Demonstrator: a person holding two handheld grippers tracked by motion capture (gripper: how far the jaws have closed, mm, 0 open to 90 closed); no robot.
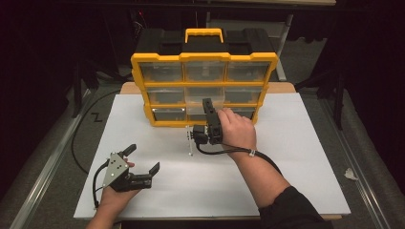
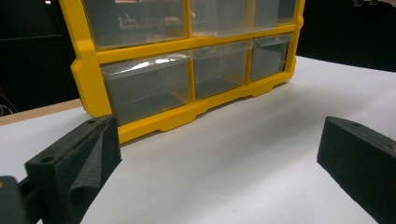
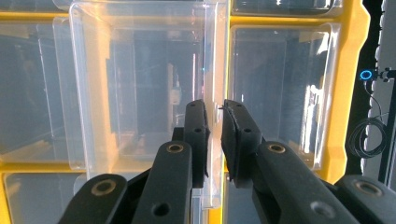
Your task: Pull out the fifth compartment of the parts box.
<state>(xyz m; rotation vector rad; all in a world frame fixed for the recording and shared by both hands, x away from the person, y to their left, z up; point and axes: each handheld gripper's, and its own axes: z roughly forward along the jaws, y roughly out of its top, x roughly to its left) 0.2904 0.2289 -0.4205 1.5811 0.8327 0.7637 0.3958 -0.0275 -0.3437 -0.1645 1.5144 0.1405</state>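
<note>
Right hand-held gripper (image 3: 215,135) is clamping the front wall of the clear middle drawer (image 3: 140,93) in the yellow parts organizer (image 1: 204,88); the drawer is sitting partly pulled out of its slot in the organizer's middle row. Pulling looks about half done; drawing it free or reaching its contents is left, I judge. Left hand-held gripper (image 1: 138,167) is resting jaws apart, empty, well in front of the organizer. White counter (image 1: 296,157) is carrying the organizer; dark room behind it.

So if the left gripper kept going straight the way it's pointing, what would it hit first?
Probably the yellow organizer, around its bottom row of clear drawers. The left gripper is open, with bare white table ahead of it first.
</note>
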